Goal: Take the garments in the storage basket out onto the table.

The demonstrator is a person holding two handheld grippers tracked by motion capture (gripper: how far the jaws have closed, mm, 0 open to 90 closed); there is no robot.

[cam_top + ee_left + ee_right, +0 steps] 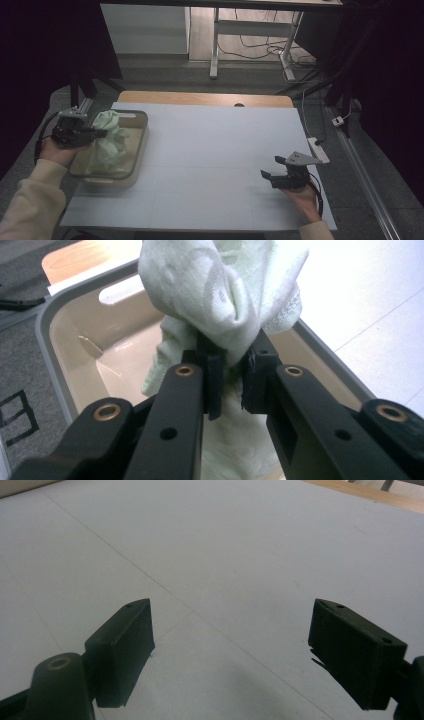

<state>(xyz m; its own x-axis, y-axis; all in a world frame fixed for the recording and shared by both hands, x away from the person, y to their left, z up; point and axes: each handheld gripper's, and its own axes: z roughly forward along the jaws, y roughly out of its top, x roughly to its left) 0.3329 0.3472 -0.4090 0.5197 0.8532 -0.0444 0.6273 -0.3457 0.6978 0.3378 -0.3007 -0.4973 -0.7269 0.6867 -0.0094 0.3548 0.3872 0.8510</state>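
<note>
Left claw [102, 133] at nine o'clock, clamped on pale green cloth [109, 141] over beige bin [141, 145]. Right claw [272, 167] at four o'clock, jaws apart above white worktop [210, 160].

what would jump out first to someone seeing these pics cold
The pale green cloth stands out first: it is bunched up and pinched between the jaws of the left gripper, held over the beige bin at the table's left side. Next comes the right gripper, jaws wide open with nothing in them, low over the bare white table near its right front corner.
</note>
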